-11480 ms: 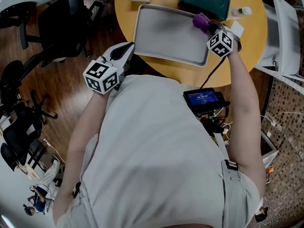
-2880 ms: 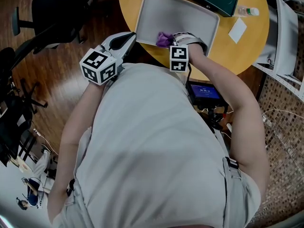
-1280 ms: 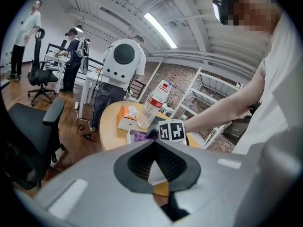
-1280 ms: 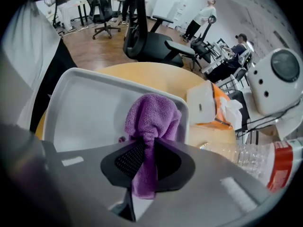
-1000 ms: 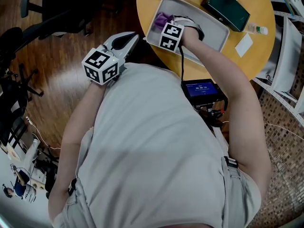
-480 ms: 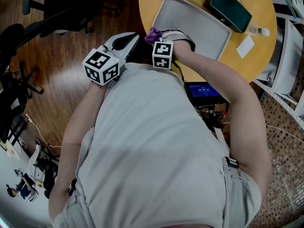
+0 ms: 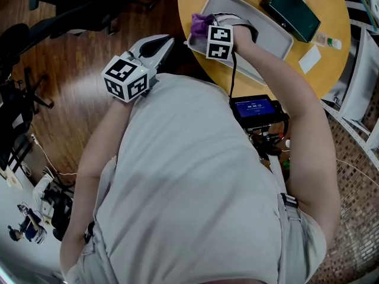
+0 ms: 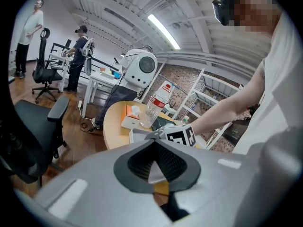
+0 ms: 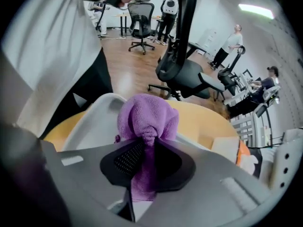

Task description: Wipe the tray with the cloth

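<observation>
A grey metal tray [image 7: 269, 37] lies on the round yellow table [image 7: 308, 78]. My right gripper [image 7: 207, 27] is over the tray's left end, closed on a bunched purple cloth [image 7: 200, 22]. In the right gripper view the cloth [image 9: 147, 115] bulges out past the gripper [image 9: 147, 143] and hangs down between the jaws, which are opening while the cloth is still pinched. The tray's rim [image 9: 94, 122] lies just beneath. My left gripper [image 7: 163, 42] is off the table's near-left edge, shut and empty; in its own view the left gripper [image 8: 154, 141] points toward the table.
Behind the tray are a dark green box [image 7: 290, 13], a small bottle [image 7: 328, 40] and a white card [image 7: 310, 59]. A water bottle [image 8: 156, 109] and an orange-and-white box [image 8: 132, 117] stand at the table's far side. Office chairs [image 7: 89, 5] stand on the wooden floor to the left.
My right gripper has swept the cloth to the tray's near-left corner and back onto the tray's left end. The left gripper has held its place.
</observation>
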